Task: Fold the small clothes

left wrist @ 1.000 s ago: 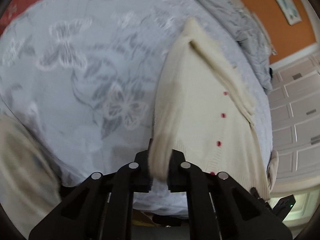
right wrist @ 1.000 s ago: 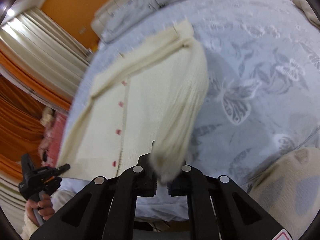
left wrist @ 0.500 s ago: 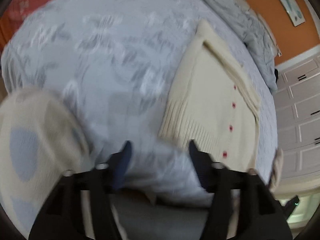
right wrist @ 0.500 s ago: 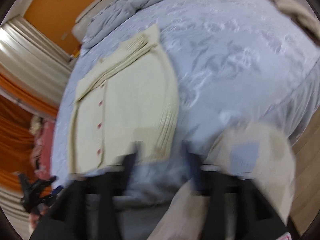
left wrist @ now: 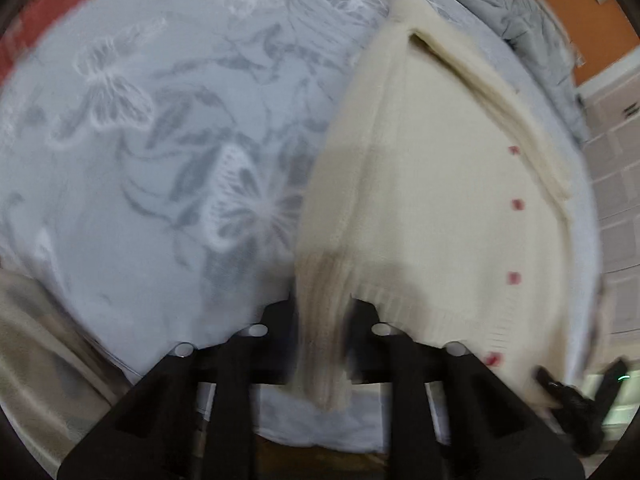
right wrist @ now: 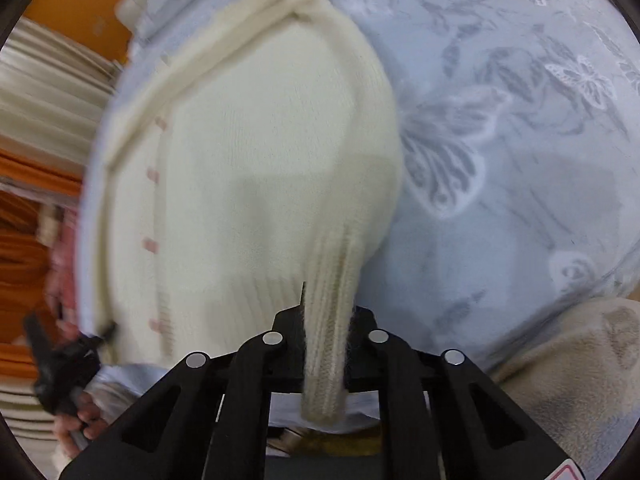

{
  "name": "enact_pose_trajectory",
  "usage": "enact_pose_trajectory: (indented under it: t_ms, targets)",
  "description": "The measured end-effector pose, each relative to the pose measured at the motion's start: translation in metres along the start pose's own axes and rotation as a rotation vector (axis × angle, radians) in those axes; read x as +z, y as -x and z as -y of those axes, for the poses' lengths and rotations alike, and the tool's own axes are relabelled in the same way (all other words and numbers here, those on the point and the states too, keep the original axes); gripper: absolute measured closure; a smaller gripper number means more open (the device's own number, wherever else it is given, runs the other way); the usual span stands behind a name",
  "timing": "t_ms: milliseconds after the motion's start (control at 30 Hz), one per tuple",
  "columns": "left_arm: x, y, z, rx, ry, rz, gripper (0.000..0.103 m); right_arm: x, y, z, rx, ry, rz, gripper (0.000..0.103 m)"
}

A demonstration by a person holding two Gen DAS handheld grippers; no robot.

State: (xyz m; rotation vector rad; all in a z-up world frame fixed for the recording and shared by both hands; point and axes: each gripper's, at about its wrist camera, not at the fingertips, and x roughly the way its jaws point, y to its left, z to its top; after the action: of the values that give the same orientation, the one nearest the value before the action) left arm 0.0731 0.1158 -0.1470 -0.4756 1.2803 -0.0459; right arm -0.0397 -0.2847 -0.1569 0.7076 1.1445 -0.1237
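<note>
A cream knit cardigan (left wrist: 432, 200) with small red buttons lies on a pale blue bedspread with butterfly print (left wrist: 160, 140). In the left wrist view my left gripper (left wrist: 322, 312) is shut on the ribbed hem of the cardigan's left edge, which hangs down between the fingers. In the right wrist view the same cardigan (right wrist: 248, 152) spreads to the left, and my right gripper (right wrist: 326, 316) is shut on the ribbed hem at its right edge. The other gripper (right wrist: 60, 360) shows at the lower left there.
A crumpled grey duvet (left wrist: 512, 4) lies at the head of the bed. A beige patterned cloth (right wrist: 568, 368) hangs at the near bed edge. Orange wall, white drawers (left wrist: 616, 184) and orange curtains (right wrist: 24, 240) surround the bed.
Half a second ago both grippers were open and off the cardigan, which lay flat. Now each is shut on a hem corner again, closer to the garment.
</note>
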Motion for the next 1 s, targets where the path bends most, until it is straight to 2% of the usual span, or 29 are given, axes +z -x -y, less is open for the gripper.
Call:
enact_pose_trajectory:
  t_ms: [67, 133, 233, 300, 400, 500, 533, 567, 633, 700, 767, 833, 900, 933, 967, 1000]
  targets:
    - [0.002, 0.024, -0.009, -0.087, 0.055, 0.030, 0.090, -0.002, 0.024, -0.004, 0.111, -0.007, 0.071, 0.094]
    - [0.001, 0.049, -0.011, -0.160, 0.060, 0.053, 0.091, -0.009, 0.059, -0.007, 0.212, 0.001, 0.142, 0.095]
    - [-0.011, 0.084, -0.010, -0.222, 0.019, 0.068, 0.091, -0.023, 0.097, -0.008, 0.290, 0.022, 0.193, 0.095]
    - [-0.028, 0.109, -0.014, -0.238, -0.018, 0.059, 0.091, -0.041, 0.124, -0.009, 0.300, 0.066, 0.198, 0.095]
    - [-0.070, 0.137, -0.036, -0.239, -0.050, 0.005, 0.091, -0.073, 0.144, -0.006, 0.258, 0.129, 0.140, 0.095]
    - [-0.109, 0.160, -0.055, -0.263, -0.039, -0.075, 0.091, -0.122, 0.159, 0.005, 0.225, 0.189, 0.016, 0.095]
    - [-0.122, 0.169, -0.059, -0.278, -0.028, -0.098, 0.091, -0.128, 0.165, 0.006, 0.222, 0.204, -0.012, 0.095]
    - [-0.131, 0.179, -0.061, -0.299, -0.015, -0.118, 0.091, -0.137, 0.176, 0.008, 0.229, 0.219, -0.041, 0.095]
    - [-0.133, 0.200, -0.053, -0.320, -0.030, -0.106, 0.091, -0.139, 0.195, 0.003, 0.279, 0.235, -0.048, 0.095]
    - [-0.113, 0.218, -0.033, -0.340, -0.076, -0.050, 0.091, -0.118, 0.220, -0.016, 0.299, 0.297, 0.037, 0.095]
    - [-0.071, 0.219, -0.003, -0.375, -0.143, 0.025, 0.091, -0.080, 0.228, -0.026, 0.344, 0.291, 0.147, 0.095]
    - [-0.031, 0.209, 0.022, -0.327, -0.191, 0.098, 0.090, -0.036, 0.219, -0.029, 0.345, 0.245, 0.259, 0.094]
    - [0.010, 0.186, 0.050, -0.293, -0.237, 0.173, 0.084, 0.012, 0.186, -0.023, 0.286, 0.167, 0.335, 0.083]
    - [0.028, 0.169, 0.062, -0.268, -0.258, 0.209, 0.078, 0.034, 0.164, -0.016, 0.222, 0.107, 0.358, 0.071]
    - [0.044, 0.148, 0.070, -0.248, -0.255, 0.212, 0.068, 0.048, 0.146, -0.008, 0.145, 0.063, 0.360, 0.066]
    - [0.055, 0.127, 0.073, -0.229, -0.231, 0.185, 0.062, 0.057, 0.132, -0.007, 0.066, 0.037, 0.360, 0.066]
